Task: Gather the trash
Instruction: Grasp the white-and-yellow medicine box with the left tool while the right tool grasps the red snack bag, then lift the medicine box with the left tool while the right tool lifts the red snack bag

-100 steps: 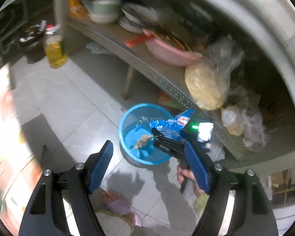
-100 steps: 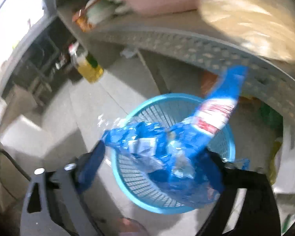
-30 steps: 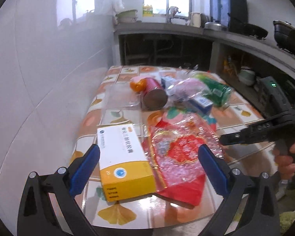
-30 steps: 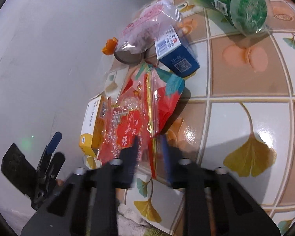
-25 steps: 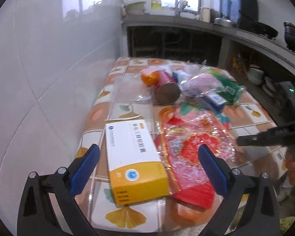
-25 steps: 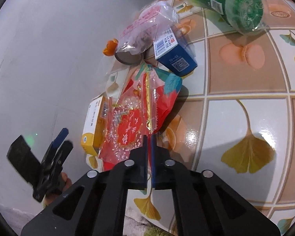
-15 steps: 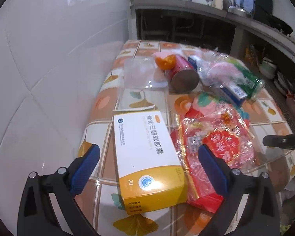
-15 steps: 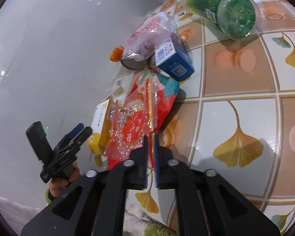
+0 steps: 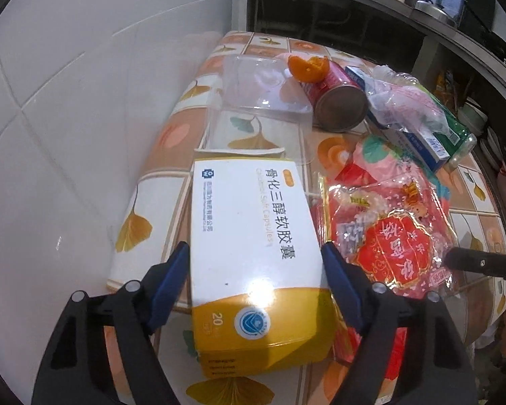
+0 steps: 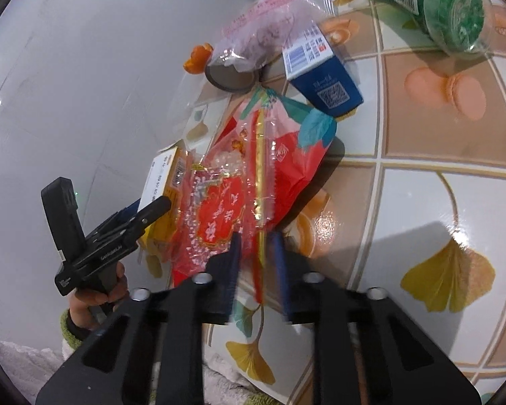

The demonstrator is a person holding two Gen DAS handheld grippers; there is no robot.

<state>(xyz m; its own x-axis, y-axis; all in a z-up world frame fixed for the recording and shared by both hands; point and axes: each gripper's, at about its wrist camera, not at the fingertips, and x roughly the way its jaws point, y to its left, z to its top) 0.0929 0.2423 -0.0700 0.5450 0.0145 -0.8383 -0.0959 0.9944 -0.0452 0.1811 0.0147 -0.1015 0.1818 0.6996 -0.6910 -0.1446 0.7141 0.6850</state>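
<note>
Trash is lying scattered over the tiled table (image 9: 172, 141) beside a white tiled wall (image 9: 67, 101). I am bringing my left gripper (image 9: 254, 263) down around the white and yellow medicine box (image 9: 253, 236) at the table's near edge; its jaws are closing, the blue pads (image 9: 172, 280) are flanking the box's long sides, and whether they are pressing on it yet I cannot tell. My right gripper (image 10: 256, 253) is working at the near edge of the red cellophane bag (image 10: 219, 209), which is lying just right of the box and overlapping it; its jaws are closing to a narrow gap with the bag's red and gold seam running between them, and the blur is keeping me from telling whether the pads are gripping it. A red snack wrapper (image 10: 297, 158) is lying under the bag. Farther back, a clear plastic tray (image 9: 263, 84) is sitting beside a tipped red can (image 9: 337, 101), with orange peel (image 9: 308, 65) touching the can's far end. A crumpled clear bag (image 9: 404, 101) is resting over a blue and white carton (image 9: 418, 141), and a green bottle (image 10: 438, 3) is lying on its side beyond them. In the right wrist view, a hand (image 10: 97, 293) is holding the left gripper's handle.
</note>
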